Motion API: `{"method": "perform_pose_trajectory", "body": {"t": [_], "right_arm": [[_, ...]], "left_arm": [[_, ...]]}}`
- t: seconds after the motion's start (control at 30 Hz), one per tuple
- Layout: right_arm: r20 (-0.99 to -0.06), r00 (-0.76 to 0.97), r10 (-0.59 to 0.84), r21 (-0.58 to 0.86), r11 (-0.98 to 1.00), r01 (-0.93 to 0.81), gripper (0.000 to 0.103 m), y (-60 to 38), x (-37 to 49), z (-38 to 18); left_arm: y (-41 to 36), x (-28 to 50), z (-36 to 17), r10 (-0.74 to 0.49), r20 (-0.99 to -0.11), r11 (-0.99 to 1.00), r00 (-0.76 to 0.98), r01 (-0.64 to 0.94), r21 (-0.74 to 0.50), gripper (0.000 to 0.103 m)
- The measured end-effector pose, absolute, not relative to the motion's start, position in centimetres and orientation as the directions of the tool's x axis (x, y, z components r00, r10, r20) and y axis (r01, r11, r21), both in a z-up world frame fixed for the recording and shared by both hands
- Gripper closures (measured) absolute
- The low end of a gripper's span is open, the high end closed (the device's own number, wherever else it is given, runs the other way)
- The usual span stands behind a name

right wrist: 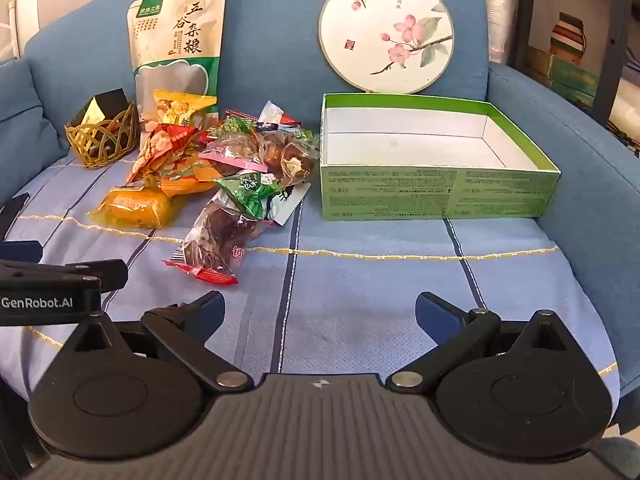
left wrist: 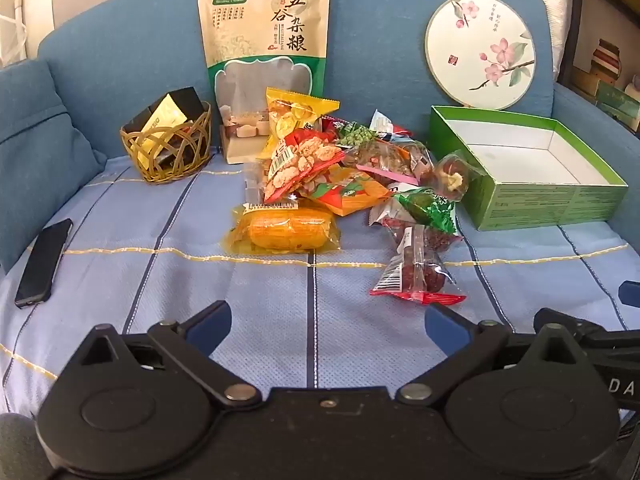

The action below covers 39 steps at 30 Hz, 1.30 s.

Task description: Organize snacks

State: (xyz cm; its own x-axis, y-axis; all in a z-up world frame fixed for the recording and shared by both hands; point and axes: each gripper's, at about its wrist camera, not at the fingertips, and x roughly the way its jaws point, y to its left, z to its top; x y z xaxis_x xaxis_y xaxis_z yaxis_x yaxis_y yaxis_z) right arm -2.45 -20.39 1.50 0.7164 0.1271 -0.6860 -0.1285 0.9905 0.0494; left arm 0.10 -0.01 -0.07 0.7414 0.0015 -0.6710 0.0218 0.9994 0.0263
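Both the left gripper (left wrist: 328, 320) and the right gripper (right wrist: 320, 312) hang wide, fingers holding nothing. The snack pile (left wrist: 340, 176) (mixed packets) lies on the sofa, beside the green box (right wrist: 440, 196).

Both wrist cameras look forward and down from the front of a blue sofa (left wrist: 120, 60) toward its backrest. The left view centres the snack pile (left wrist: 340, 176); the right view, just beside it, centres nearer the green box (right wrist: 432, 196). Both share pile and box.
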Motion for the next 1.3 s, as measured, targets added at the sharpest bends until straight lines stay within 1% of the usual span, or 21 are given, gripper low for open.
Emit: {"method": "perform_pose_trajectory", "body": {"t": [0.13, 0.23, 0.27, 0.3, 0.9, 1.3], "right_arm": [[-0.682, 0.725, 0.098, 0.008, 0.992, -0.126, 0.0, -19.9, -2.6, 2.2], [-0.681, 0.726, 0.095, 0.011, 0.993, -0.12, 0.0, -19.9, -2.4, 2.5], [-0.681, 0.726, 0.095, 0.01, 0.993, -0.12, 0.0, -19.8, -2.3, 2.7], [-0.669, 0.737, 0.101, 0.012, 0.992, -0.125, 0.0, -20.1, -2.8, 2.4], [-0.629, 0.769, 0.112, 0.013, 0.991, -0.134, 0.0, -19.5, -3.7, 3.8], [-0.621, 0.776, 0.115, 0.012, 0.991, -0.136, 0.0, -19.1, -4.1, 3.9]], "left_arm": [[0.0, 0.2, -0.2, 0.013, -0.677, 1.0, 0.736, 0.006, 0.026, 0.0], [-0.2, 0.0, -0.2, 0.022, -0.679, 1.0, 0.734, -0.002, 0.03, 0.0], [0.1, -0.4, 0.2, -0.003, -0.675, 1.0, 0.738, 0.016, 0.013, 0.0], [0.1, -0.3, 0.0, -0.003, -0.678, 1.0, 0.735, 0.017, 0.014, 0.0], [0.5, -1.5, 1.2, -0.006, -0.658, 1.0, 0.753, 0.015, 0.008, 0.0], [0.4, -1.7, 1.5, -0.015, -0.662, 1.0, 0.749, 0.026, 0.006, 0.0]]}}
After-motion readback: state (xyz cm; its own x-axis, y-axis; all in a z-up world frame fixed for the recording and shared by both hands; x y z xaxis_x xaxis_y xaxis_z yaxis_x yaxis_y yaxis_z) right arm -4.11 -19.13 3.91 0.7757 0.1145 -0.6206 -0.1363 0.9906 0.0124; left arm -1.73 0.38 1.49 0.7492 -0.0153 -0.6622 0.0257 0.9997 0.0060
